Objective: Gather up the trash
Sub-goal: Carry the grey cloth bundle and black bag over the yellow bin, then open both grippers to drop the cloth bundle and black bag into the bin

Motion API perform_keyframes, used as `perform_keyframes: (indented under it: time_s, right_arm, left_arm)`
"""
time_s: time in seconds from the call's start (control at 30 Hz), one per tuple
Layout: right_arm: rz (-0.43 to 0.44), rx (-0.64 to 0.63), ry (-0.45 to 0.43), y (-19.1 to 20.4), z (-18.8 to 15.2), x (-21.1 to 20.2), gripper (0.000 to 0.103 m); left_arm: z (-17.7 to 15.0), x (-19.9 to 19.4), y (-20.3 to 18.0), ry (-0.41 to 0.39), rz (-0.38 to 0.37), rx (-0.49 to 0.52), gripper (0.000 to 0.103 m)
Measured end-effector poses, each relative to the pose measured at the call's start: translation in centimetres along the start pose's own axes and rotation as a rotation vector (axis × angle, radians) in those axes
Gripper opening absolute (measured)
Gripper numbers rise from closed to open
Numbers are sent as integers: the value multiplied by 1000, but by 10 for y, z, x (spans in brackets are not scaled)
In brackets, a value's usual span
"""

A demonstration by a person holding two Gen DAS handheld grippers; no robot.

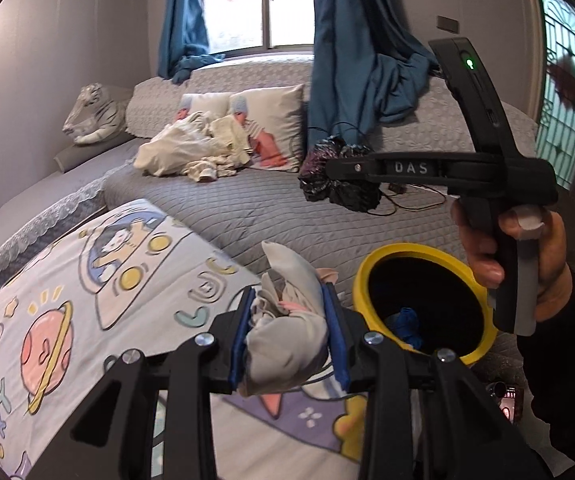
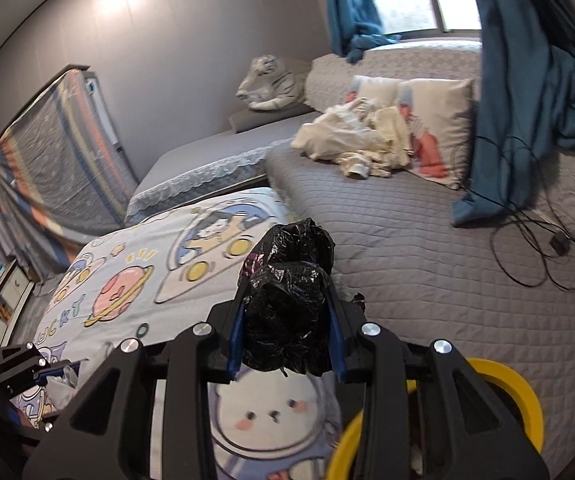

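Note:
My left gripper (image 1: 289,330) is shut on a crumpled grey-white wad of tissue (image 1: 287,320), held over the cartoon-print blanket just left of the yellow bin (image 1: 371,276). Something blue lies inside the bin. My right gripper (image 2: 285,330) is shut on a crumpled black plastic bag (image 2: 287,300); in the left wrist view that gripper (image 1: 327,170) shows from the side, held in a hand (image 1: 527,264), with the black bag (image 1: 343,178) above and beyond the bin. The bin's yellow rim (image 2: 519,392) sits just below the right gripper.
A grey quilted bed (image 1: 287,216) carries a cartoon-print blanket (image 1: 87,292), a pile of cream clothes (image 1: 191,152), a printed pillow (image 1: 275,120) and black cables (image 2: 539,248). Blue curtains (image 1: 343,60) hang by the window. A plush tiger (image 1: 95,116) lies by the wall.

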State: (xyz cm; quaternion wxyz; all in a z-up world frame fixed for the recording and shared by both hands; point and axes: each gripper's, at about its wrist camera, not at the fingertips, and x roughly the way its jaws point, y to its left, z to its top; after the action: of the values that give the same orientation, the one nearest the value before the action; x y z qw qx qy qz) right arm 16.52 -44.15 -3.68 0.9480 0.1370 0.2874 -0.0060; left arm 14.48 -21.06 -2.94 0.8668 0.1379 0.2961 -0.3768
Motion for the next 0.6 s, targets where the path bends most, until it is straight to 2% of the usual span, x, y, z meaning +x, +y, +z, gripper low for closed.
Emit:
perform_keyframes:
  time_s: [0.13, 0.33, 0.6]
  right_arm:
    - [-71, 56, -10, -38, -18, -20, 32]
    - [-158, 155, 23, -97, -51, -39, 32]
    - [-213, 226, 51, -140, -84, -51, 33]
  left_arm:
    - [12, 18, -29, 2, -48, 43, 32]
    - [21, 47, -67, 22, -123, 76, 32]
    - [25, 81, -112, 41, -176, 108, 34]
